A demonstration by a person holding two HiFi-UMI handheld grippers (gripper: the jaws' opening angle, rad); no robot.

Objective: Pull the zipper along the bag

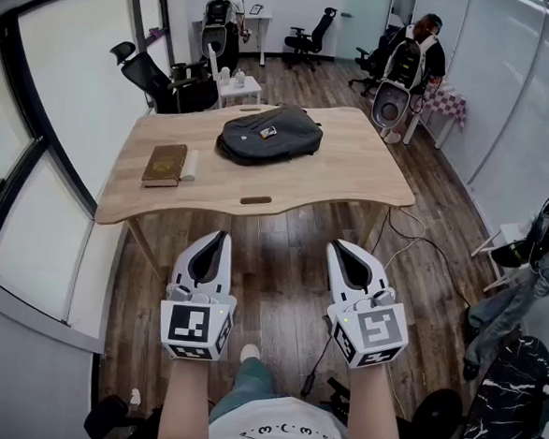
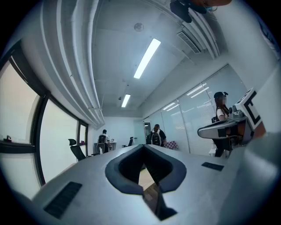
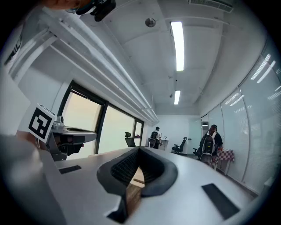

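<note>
A dark grey backpack (image 1: 267, 134) lies flat on the far half of a light wooden table (image 1: 353, 168), with a small tag on its top. Its zipper is too small to make out. Both grippers hang well short of the table, over the wooden floor in front of the person. My left gripper (image 1: 222, 238) is shut and holds nothing. My right gripper (image 1: 335, 248) is shut and empty too. In the left gripper view the left gripper (image 2: 143, 149) has its jaws closed tip to tip, as has the right gripper (image 3: 138, 151) in the right gripper view.
A brown book (image 1: 165, 164) lies at the table's left side with a white object beside it. Office chairs (image 1: 153, 76) and a small white table (image 1: 239, 88) stand behind. People stand at the back of the room and at the right edge (image 1: 523, 288). Cables run across the floor.
</note>
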